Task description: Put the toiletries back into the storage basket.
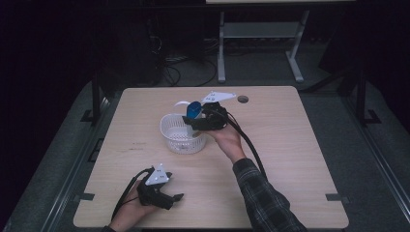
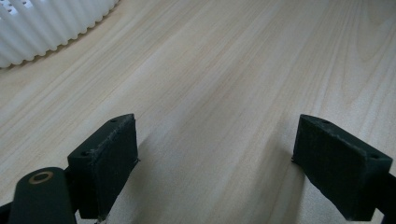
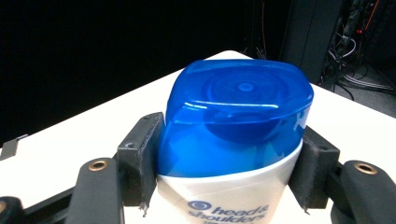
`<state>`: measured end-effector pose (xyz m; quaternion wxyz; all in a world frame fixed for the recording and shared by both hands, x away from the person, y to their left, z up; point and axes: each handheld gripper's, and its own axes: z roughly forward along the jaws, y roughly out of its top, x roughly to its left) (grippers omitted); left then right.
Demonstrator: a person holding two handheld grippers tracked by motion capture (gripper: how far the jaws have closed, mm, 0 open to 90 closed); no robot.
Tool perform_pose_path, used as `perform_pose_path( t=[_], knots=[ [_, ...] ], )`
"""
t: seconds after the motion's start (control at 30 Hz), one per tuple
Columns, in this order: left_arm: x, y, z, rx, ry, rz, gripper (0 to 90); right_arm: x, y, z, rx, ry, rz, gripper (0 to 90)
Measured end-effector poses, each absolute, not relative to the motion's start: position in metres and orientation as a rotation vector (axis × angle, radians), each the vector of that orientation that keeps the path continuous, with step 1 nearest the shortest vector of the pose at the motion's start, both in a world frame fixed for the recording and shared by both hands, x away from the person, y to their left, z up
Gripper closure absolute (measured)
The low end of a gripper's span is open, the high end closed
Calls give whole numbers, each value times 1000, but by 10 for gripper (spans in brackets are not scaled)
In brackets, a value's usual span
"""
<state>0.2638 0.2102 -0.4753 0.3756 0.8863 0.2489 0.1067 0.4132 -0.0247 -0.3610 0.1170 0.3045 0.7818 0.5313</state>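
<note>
right gripper [image 1: 196,117] clamping shampoo bottle [image 3: 233,135] mid-frame above basket [image 1: 183,140], seemingly for dropping in | left gripper [image 1: 173,198] idling lower left, agape, empty

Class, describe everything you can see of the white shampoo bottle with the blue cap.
The white plastic shampoo bottle has a glossy, translucent blue cap with rounded corners, and blue "head & shoulders" lettering on its body. The right gripper clamps it from both sides just below and at the cap. In the high view it is held above the far rim of the white ribbed plastic basket, its cap pointing away from the person.
</note>
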Motion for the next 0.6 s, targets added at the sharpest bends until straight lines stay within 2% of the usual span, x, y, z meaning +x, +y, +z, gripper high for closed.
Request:
perform_pose_path(
  t=[0.6],
  knots=[
    [264, 210, -475, 2267, 638, 274, 129, 415, -22, -378, 897, 2362, 1455, 350]
  ],
)
